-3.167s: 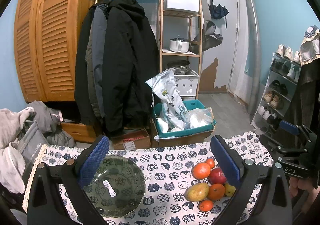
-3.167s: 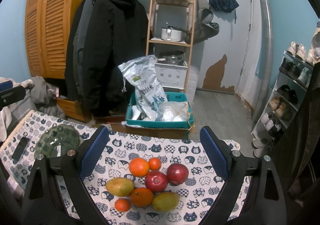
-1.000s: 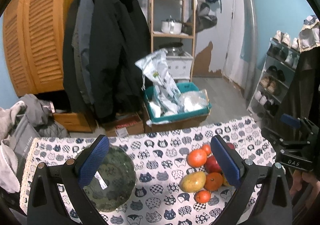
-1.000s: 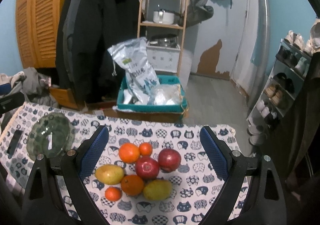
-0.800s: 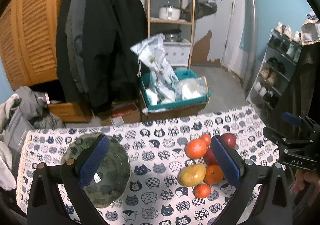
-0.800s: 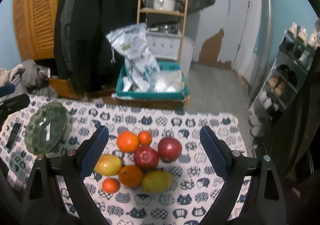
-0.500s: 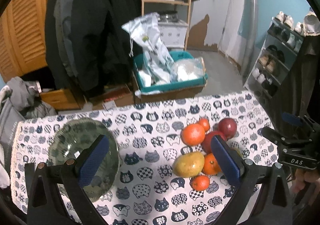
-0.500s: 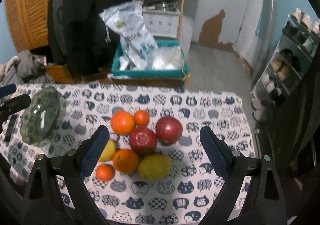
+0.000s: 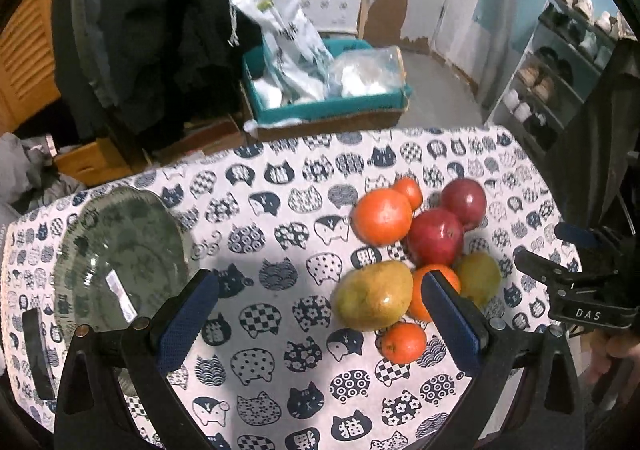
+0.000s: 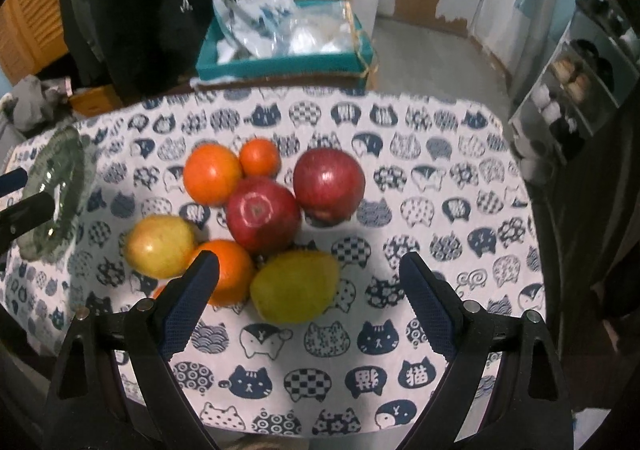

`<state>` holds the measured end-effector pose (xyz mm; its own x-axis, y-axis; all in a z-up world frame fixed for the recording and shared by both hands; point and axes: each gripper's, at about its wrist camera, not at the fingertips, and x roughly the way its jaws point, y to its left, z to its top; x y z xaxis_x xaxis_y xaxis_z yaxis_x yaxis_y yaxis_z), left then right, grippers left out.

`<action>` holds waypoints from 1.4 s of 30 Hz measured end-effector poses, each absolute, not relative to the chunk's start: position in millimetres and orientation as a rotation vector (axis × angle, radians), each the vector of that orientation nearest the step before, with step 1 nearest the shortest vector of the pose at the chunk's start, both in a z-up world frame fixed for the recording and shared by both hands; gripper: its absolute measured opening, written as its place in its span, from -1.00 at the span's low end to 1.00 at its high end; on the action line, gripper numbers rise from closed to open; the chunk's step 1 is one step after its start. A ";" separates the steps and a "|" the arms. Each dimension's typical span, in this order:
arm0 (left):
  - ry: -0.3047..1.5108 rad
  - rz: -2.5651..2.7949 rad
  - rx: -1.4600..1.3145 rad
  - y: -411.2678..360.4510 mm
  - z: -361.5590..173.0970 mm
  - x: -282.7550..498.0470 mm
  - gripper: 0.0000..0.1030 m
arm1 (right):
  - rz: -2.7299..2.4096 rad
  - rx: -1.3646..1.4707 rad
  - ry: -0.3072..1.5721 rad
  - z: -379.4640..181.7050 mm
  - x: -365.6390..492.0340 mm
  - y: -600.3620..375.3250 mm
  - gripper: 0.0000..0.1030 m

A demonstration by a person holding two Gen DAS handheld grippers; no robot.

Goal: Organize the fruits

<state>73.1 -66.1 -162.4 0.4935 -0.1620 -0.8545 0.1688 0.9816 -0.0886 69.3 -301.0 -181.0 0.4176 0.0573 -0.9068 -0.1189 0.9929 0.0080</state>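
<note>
At far left the green glass bowl sits empty on the cat-print tablecloth, well apart from the fruit. Over the last 3 seconds both grippers have tipped down and come closer to the table, so the pile now fills each view. The left gripper hangs wide open and empty between bowl and pile. To the right, 8 fruits cluster untouched; the right gripper, also spread and empty, frames the near yellow-green mango, likely the first pick.
</note>
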 end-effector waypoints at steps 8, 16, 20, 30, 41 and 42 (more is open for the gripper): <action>1.101 -0.231 0.058 -80.1 -198.1 83.5 0.98 | 0.114 -0.023 1.246 -220.5 79.8 -308.7 0.75; 1.157 -0.263 0.063 -91.9 -222.6 90.7 0.98 | 0.125 0.013 1.310 -244.9 85.2 -312.0 0.75; 1.175 -0.281 0.051 -97.4 -229.2 93.8 0.98 | 0.153 0.045 1.332 -252.7 87.2 -311.8 0.75; 1.217 -0.332 0.041 -107.0 -247.0 98.2 0.98 | 0.212 0.060 1.357 -264.9 87.4 -305.5 0.45; 1.258 -0.389 0.085 -118.8 -265.0 98.6 0.82 | 0.071 0.001 1.303 -261.6 92.2 -326.4 0.47; 1.263 -0.395 0.085 -119.2 -267.0 99.1 0.79 | 0.070 0.001 1.307 -261.9 92.4 -327.4 0.49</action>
